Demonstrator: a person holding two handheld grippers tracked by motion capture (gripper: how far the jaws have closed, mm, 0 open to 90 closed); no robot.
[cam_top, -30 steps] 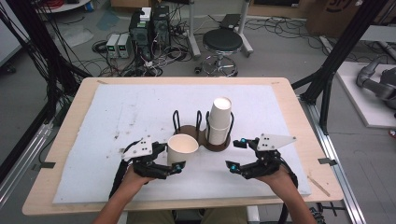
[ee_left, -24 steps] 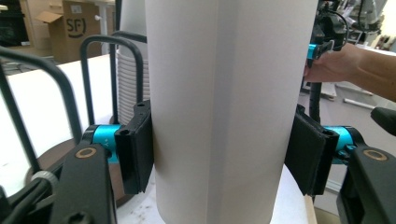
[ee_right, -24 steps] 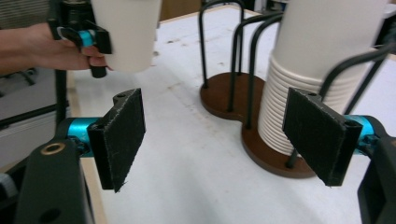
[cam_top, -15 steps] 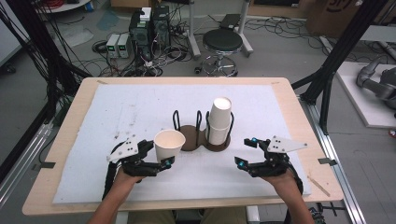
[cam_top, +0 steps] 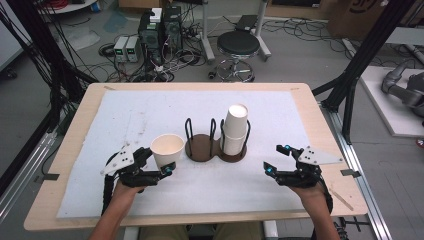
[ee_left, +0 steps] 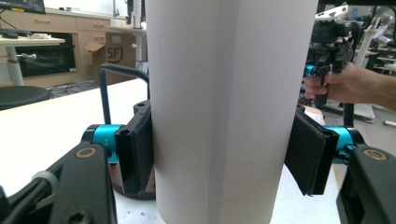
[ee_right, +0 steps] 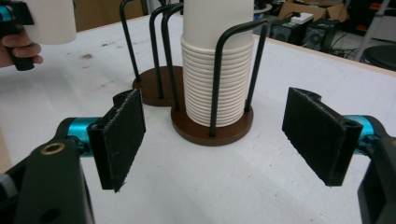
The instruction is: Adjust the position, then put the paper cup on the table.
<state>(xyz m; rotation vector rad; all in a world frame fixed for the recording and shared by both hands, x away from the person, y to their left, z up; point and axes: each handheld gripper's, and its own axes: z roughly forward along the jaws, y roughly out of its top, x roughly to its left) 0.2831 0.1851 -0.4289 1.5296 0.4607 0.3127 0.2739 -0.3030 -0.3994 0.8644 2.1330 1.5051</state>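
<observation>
Paper cup (cam_top: 167, 149) sits clamped upright in the left gripper (cam_top: 157, 162), just left of the brown two-ring holder (cam_top: 204, 148) and its cup stack (cam_top: 234, 129), while the right gripper (cam_top: 276, 158) gapes empty over the worktop (cam_top: 125, 107).

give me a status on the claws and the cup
Left claw shut on cup, upright, left of rack. Right claw open, nothing between pads. Stack in rack's right bay. Nothing in the way.

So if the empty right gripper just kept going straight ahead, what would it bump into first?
Probably the stack of paper cups in its wire holder; the right gripper, jaws open, points right at it across bare table, though the holder's wire might touch first.
</observation>
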